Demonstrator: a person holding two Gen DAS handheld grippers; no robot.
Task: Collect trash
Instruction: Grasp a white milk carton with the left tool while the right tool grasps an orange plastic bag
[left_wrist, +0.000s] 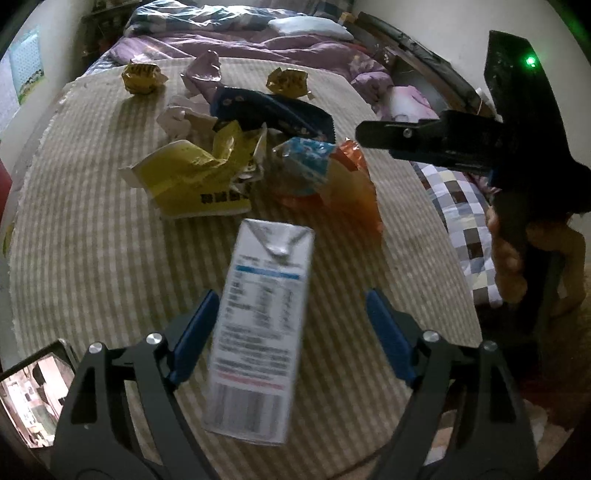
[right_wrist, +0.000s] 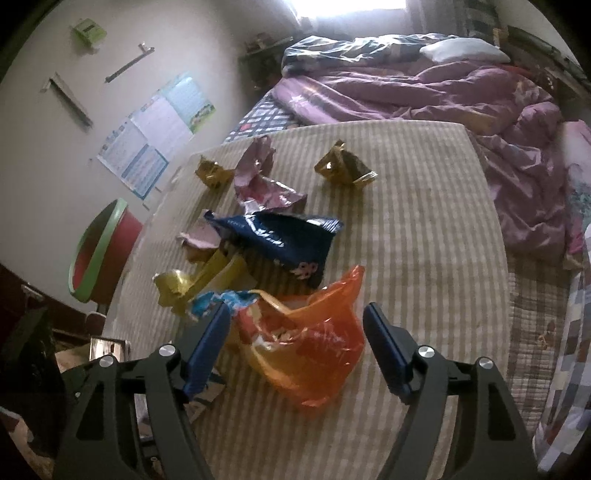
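Right gripper (right_wrist: 295, 347) jaws stand apart over the orange bag (right_wrist: 314, 347) on the striped mat (right_wrist: 424, 240); blue wrapper (right_wrist: 284, 240) lies beyond it; yellow wrapper (right_wrist: 207, 280) to the left; red bin (right_wrist: 107, 254) far left beside the bed.

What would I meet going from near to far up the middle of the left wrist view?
Left gripper → white carton → orange bag → dark blue wrapper → gold wrapper → purple bedding.
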